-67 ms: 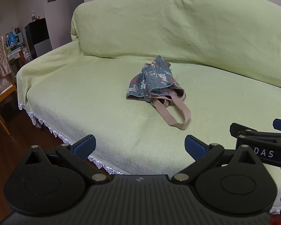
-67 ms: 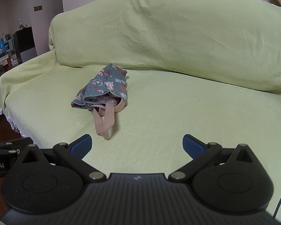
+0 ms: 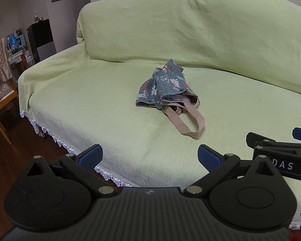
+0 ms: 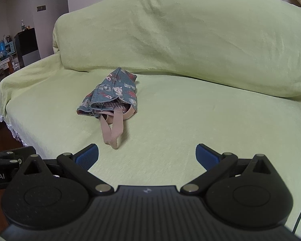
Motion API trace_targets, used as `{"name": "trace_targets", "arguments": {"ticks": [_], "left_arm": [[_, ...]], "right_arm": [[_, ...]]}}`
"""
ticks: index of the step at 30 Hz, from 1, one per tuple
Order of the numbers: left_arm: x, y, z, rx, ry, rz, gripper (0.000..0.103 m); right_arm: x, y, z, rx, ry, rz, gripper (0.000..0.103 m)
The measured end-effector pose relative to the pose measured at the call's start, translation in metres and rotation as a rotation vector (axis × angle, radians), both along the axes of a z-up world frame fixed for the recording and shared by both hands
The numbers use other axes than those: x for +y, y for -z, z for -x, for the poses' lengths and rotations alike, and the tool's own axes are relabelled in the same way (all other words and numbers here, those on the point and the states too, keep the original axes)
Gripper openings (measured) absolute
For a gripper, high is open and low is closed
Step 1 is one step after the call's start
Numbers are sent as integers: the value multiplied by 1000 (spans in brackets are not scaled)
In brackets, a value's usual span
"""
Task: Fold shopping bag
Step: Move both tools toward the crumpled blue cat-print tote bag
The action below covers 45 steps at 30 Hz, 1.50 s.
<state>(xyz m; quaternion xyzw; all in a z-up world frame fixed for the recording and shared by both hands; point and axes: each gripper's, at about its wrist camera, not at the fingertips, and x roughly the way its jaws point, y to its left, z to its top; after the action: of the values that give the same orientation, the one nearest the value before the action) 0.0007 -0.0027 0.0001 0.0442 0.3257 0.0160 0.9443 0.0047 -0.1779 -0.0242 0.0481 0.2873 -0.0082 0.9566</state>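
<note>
Left wrist view: the bag [image 3: 166, 87] lay crumpled on the sofa [image 3: 110, 110]
We held the left gripper [image 3: 149, 156] and the right gripper [image 4: 147, 154] wide open, both empty, well short of it

The shopping bag [image 3: 166, 84] is blue-grey with a white-and-red print, striped lining and pinkish-beige handles [image 3: 187, 123]. The sofa cover [image 3: 190, 40] is pale green.
</note>
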Motion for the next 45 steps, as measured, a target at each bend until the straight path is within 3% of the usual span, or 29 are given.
{"name": "trace_targets", "arguments": {"ticks": [5,10,20,45], "left_arm": [[3,4,-7,19,6,49,102],[3,8,-11,16,-16,0,102],[20,10,-14,25,-50,0,102],[28,28,-42,69,-30,-1,102]], "right_arm": [[3,3,-4,7,1,33,102],[7,5,-6,3,7,32,102],[5,11,-22,42,-2,24,102],[13,23,-53,82,-18,45,102]]}}
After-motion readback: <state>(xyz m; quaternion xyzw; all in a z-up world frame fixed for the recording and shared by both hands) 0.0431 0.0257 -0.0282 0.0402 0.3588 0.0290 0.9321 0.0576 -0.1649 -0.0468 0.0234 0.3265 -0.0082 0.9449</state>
